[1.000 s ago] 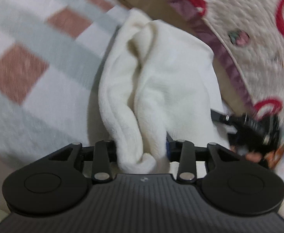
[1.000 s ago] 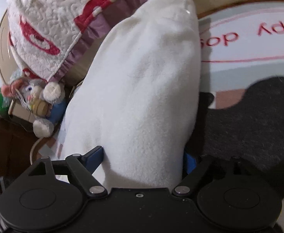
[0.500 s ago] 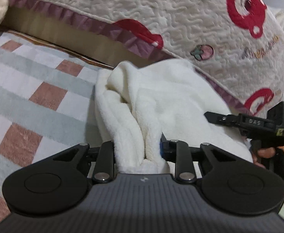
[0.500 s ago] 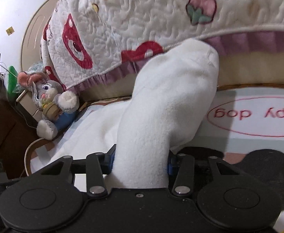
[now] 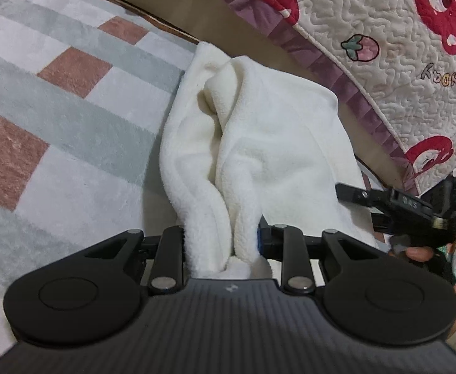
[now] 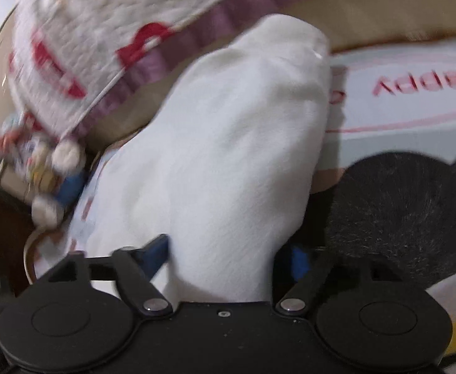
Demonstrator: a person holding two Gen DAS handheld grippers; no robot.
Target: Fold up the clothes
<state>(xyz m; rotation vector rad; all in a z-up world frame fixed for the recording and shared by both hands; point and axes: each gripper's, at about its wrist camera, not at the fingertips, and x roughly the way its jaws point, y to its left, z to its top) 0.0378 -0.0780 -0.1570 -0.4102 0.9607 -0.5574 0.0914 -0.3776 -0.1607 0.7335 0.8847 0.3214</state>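
Holding a bunched ridge of the white fleece garment (image 5: 259, 143) in my left claw (image 5: 221, 240), I see the jaws narrow and pinched on the folds. The garment lies on the checked rug (image 5: 56, 93), its far edge just beside the quilted bedspread (image 5: 399, 46) with red bears. My right claw (image 6: 225, 258) is opening, jaws spread wide, with a thick fold of the same fleece between them; that view is blurred, so I cannot tell whether the pads touch it. A plush toy (image 6: 47, 168) sits at the left of that view, near the garment's edge.
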